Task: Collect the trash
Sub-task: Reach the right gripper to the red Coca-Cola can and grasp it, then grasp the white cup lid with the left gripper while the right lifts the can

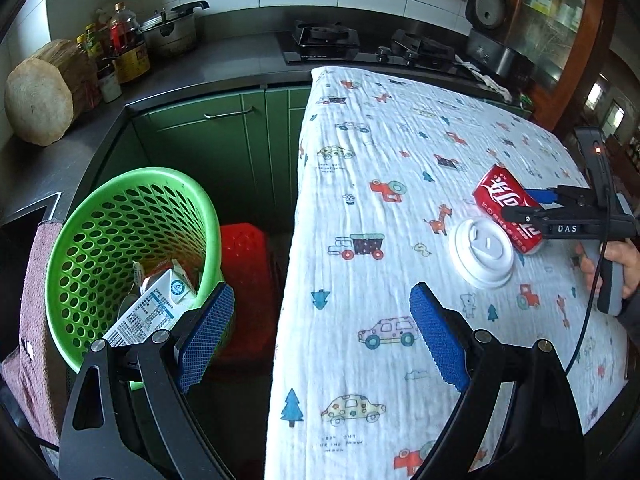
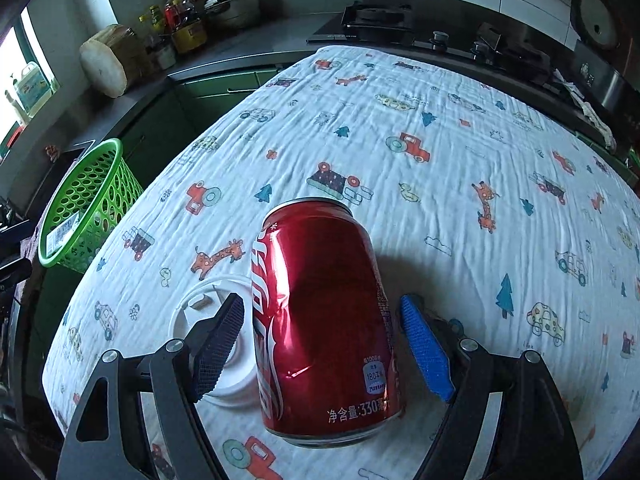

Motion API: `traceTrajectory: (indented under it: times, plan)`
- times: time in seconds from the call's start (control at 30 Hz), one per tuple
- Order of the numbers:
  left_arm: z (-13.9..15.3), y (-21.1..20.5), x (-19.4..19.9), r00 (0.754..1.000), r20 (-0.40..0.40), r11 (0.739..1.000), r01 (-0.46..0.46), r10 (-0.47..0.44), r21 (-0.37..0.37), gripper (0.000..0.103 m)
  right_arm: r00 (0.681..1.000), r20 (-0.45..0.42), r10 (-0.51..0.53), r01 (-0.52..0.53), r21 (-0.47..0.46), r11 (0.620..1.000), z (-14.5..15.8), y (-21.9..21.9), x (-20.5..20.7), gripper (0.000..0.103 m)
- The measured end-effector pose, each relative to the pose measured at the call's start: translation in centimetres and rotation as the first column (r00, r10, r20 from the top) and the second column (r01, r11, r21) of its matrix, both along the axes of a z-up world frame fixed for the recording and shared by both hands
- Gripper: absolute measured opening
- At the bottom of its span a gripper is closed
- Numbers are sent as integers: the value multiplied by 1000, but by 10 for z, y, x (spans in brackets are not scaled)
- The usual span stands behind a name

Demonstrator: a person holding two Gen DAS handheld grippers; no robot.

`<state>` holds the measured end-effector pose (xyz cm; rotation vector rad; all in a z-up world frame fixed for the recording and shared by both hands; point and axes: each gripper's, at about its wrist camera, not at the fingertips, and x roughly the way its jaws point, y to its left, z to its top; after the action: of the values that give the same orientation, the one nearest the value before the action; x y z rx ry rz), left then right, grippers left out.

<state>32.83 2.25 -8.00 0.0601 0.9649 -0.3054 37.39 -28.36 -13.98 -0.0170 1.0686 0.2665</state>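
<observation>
A dented red cola can [image 2: 320, 316] lies on the patterned tablecloth [image 2: 440, 128], between the fingers of my right gripper [image 2: 326, 344]. The jaws are open, with a small gap on each side of the can. A white plastic cup lid [image 2: 200, 308] lies just left of the can, under the left finger. In the left wrist view the can [image 1: 506, 208] and the lid [image 1: 480, 254] sit at the right, with the right gripper [image 1: 532, 206] around the can. My left gripper [image 1: 320, 336] is open and empty over the table's left edge, beside the green basket [image 1: 120, 208], which holds a white carton [image 1: 148, 312].
A red stool [image 1: 244, 264] stands on the floor between basket and table. Green cabinets [image 1: 224, 128] and a dark counter with bottles [image 1: 124, 44], a pot, a wooden block [image 1: 40, 100] and a gas stove [image 1: 324, 40] lie behind. A pink cloth [image 1: 32, 312] hangs at left.
</observation>
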Motion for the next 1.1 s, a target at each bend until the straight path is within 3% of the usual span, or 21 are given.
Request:
traceTrajectory:
  times: [0.1, 0.47, 0.77, 1.1]
  plan:
    - [-4, -10, 1, 1000, -9, 1000, 22, -22, 5, 89, 1000, -11, 9, -9, 6, 1000, -3, -1, -1, 67]
    - [-19, -60, 10, 990, -56, 992, 126, -127, -28, 89, 1000, 21, -18, 17, 40, 999, 7, -16, -33, 67]
    - [-33, -124, 9, 962, -85, 965, 257, -260, -49, 89, 995, 56, -85, 82, 55, 995, 18, -37, -86, 67]
    - [-50, -173, 17, 949, -111, 955, 293, -295, -38, 93, 987, 72, -145, 140, 65, 988, 21, -57, -126, 67]
